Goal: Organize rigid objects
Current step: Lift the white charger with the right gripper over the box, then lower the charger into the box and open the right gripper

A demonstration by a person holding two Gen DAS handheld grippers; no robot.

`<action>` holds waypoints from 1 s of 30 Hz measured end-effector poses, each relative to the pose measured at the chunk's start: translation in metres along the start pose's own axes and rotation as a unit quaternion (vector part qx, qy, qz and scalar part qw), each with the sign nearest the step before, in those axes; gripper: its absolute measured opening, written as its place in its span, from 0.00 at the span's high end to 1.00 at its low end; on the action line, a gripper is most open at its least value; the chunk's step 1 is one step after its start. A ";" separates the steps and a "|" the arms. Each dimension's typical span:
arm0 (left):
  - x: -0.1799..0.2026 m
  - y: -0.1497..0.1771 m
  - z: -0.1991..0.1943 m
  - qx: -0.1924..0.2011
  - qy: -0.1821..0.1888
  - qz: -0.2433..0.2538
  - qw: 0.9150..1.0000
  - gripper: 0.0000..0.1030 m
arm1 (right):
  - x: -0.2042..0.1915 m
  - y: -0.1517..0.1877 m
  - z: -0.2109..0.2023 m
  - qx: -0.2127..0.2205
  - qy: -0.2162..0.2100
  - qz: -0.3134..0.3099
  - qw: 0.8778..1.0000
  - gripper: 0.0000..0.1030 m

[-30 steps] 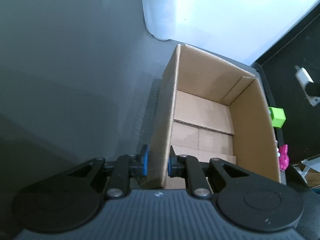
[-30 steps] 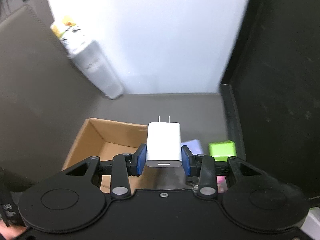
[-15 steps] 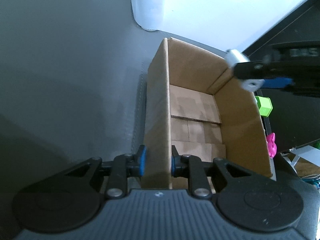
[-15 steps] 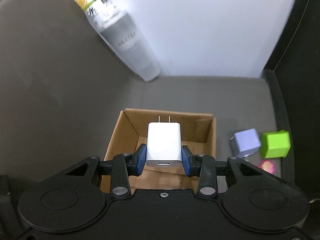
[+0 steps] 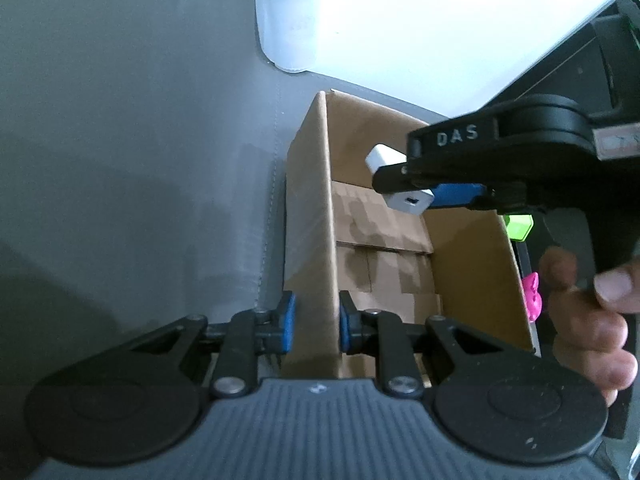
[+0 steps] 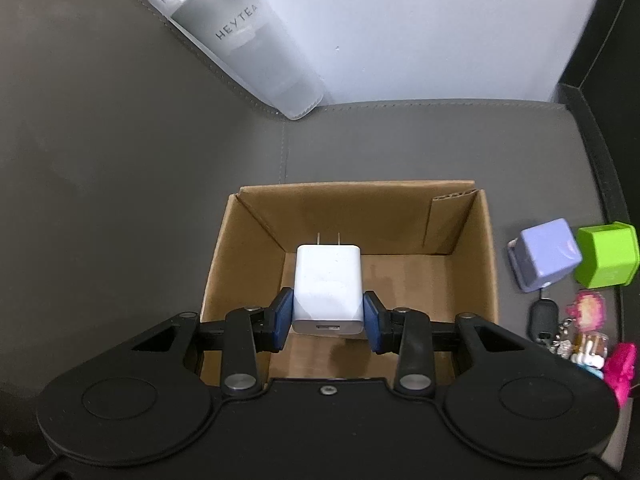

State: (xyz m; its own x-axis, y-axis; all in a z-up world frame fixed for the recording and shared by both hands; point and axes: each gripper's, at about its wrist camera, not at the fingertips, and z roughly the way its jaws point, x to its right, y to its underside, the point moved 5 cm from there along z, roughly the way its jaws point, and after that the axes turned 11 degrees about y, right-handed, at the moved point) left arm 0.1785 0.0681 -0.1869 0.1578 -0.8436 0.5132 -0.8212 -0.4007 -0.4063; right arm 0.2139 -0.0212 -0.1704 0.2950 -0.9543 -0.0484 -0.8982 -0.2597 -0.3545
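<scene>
Grey leather-like seat surface (image 6: 120, 160) fills the left, with a frosted HEYTEA cup (image 6: 248, 40) leaning at the back; next comes the left claw (image 5: 314, 322), its blue pads pinching the left wall of the cardboard box (image 5: 308, 216), one pad outside and one inside; the box (image 6: 486, 256) stands open and its floor is bare. Over the box hangs the right claw (image 6: 327, 316), clamped on a white charger (image 6: 327, 286) by its two sides, prongs pointing away from the camera; the left wrist view shows the charger (image 5: 408, 200) above the box's far end. Right of the box sit a lilac cube (image 6: 546, 260) and a green cube (image 6: 606, 260), close together, possibly touching; nearer lie a black key fob (image 6: 542, 320), small trinkets and a pink toy (image 6: 620, 368); a hand (image 5: 588, 320) grips the right handle.
</scene>
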 end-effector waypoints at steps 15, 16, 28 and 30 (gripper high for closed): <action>0.001 0.002 0.002 0.004 0.001 -0.010 1.000 0.81 | -0.012 -0.008 0.028 -0.014 -0.024 0.024 0.999 0.63; 0.002 0.002 0.002 0.004 0.000 -0.010 1.000 0.81 | -0.011 -0.010 0.030 -0.014 -0.023 0.030 0.999 0.62; 0.003 0.004 -0.001 0.006 -0.003 -0.011 1.000 0.82 | 0.019 -0.006 -0.013 0.028 -0.030 0.047 0.998 0.58; 0.003 0.005 -0.001 0.008 -0.003 -0.011 1.000 0.82 | 0.029 -0.003 -0.024 0.035 -0.033 0.052 0.997 0.58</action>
State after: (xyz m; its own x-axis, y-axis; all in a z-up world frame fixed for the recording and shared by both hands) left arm 0.1743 0.0640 -0.1862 0.1787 -0.8367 0.5176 -0.8084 -0.4247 -0.4074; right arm 0.2169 -0.0517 -0.1483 0.2237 -0.9632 -0.1492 -0.9010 -0.1459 -0.4086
